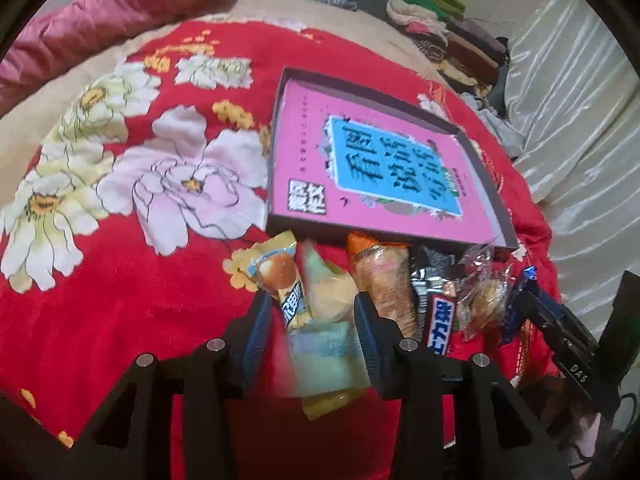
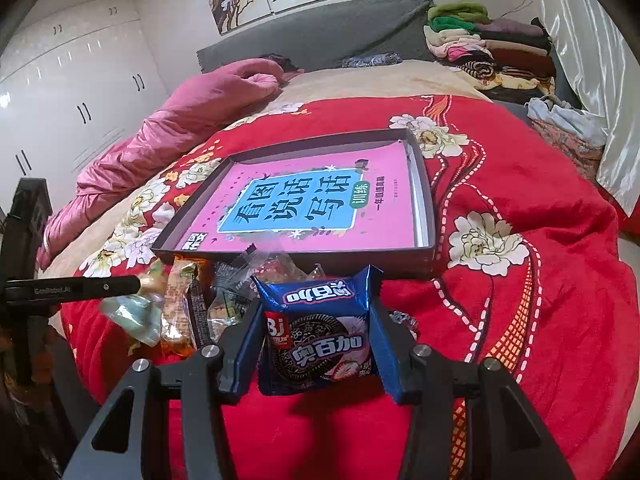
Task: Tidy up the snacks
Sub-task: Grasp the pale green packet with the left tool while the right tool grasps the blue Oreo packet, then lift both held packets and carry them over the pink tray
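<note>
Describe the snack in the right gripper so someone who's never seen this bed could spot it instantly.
On the red floral blanket lies a shallow dark tray holding a pink book. Just in front of its near edge, the right gripper clamps a blue cookie packet. It is the only blue wrapper showing a dark sandwich cookie.

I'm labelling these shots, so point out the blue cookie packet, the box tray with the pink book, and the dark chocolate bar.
blue cookie packet (image 2: 318, 344): right wrist view, on its printed front, between the fingers.
box tray (image 2: 424, 184): right wrist view, on its right wall.
dark chocolate bar (image 1: 438, 316): left wrist view, on its wrapper's lettered face.
</note>
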Motion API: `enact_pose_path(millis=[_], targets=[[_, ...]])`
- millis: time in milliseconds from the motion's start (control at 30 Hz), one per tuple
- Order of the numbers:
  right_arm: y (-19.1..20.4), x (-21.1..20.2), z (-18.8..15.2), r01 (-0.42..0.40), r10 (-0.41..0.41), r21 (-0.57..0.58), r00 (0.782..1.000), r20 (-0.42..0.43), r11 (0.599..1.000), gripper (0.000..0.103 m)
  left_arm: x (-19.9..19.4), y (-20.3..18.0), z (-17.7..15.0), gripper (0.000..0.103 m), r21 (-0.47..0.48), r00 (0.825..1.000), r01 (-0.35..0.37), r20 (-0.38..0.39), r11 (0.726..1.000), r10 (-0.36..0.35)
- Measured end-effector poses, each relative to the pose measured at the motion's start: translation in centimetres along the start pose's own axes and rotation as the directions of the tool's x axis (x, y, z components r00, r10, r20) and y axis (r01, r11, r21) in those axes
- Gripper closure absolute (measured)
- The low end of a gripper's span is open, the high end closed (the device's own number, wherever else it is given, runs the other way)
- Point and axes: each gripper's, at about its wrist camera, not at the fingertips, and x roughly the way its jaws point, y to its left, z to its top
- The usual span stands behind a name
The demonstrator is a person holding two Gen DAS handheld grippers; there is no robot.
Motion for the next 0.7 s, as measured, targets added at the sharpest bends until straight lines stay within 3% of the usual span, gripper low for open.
enact_pose_path(millis=[200, 267, 333, 467, 533, 700], targets=[[-0.1, 0.0, 0.0, -0.002, 0.002, 0.002, 1.0, 0.002, 1.0, 0.052, 0.8, -0.9, 0.7, 0.059, 0.015, 1.0, 0.02, -0.017, 1.0, -0.02], [-0.2, 0.0, 0.0, -0.004, 0.004, 0.005, 1.0, 0.004, 1.0, 0.052, 1.7, -1.8, 0.8, 0.06, 0.06, 0.999, -0.011, -0.045, 0.998, 0.014], [-0.2, 0.0, 0.0, -0.004, 0.004, 0.008, 1.0, 0.004, 1.0, 0.052, 2.4, -2.2, 0.6, 0.061, 0.07, 0.997, 0.003, -0.074, 0.998, 0.002], [-0.3, -0.1, 0.0, -0.008, 0.008, 0.011, 1.0, 0.007, 1.0, 0.052, 3.4, -3.3, 0.0, 0.066, 0.152, 0.993, -0.064, -0.089, 0.986, 0.079], [-0.3, -0.1, 0.0, -0.01, 0.009, 0.014, 1.0, 0.006, 1.0, 0.052, 3.5, -3.4, 0.1, 0.072, 0.167, 0.993, -0.068, -0.089, 0.984, 0.083], [-0.4, -0.3, 0.0, -0.011, 0.011, 0.021, 1.0, 0.007, 1.0, 0.052, 4.6, -3.2, 0.5, 0.073, 0.208, 0.988, -0.055, -0.127, 0.976, 0.083]])
